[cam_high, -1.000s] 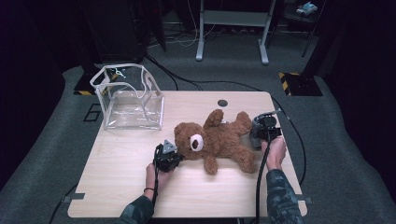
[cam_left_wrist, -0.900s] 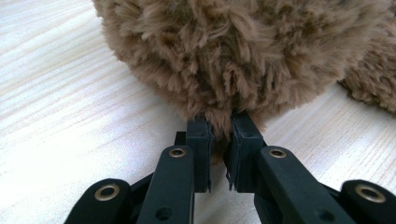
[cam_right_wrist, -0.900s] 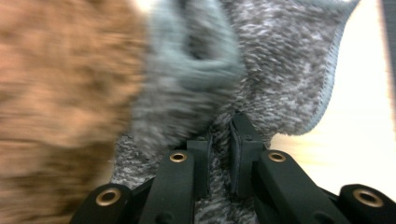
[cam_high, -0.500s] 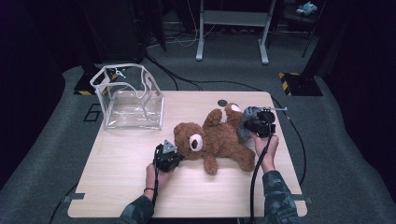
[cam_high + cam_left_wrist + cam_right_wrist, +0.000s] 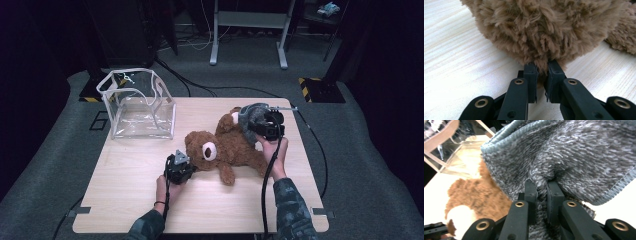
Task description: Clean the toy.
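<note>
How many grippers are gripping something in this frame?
2. The left gripper is shut on the teddy bear at its head, near the table's front. The right gripper is shut on the grey cloth, held above the bear's legs.

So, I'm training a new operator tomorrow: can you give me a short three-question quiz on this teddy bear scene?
1. True or false: the left gripper is shut on the fur of the teddy bear.
2. What does the right gripper hold? A) the bear's paw B) a grey cloth C) a cable
3. Where does the clear box stand on the table, seen from the high view?

Key:
1. True: its jaws pinch fur at the bear's head.
2. B: the grey cloth is pinched between the jaws, above the bear's lower body.
3. At the far left corner, apart from the bear.
</note>
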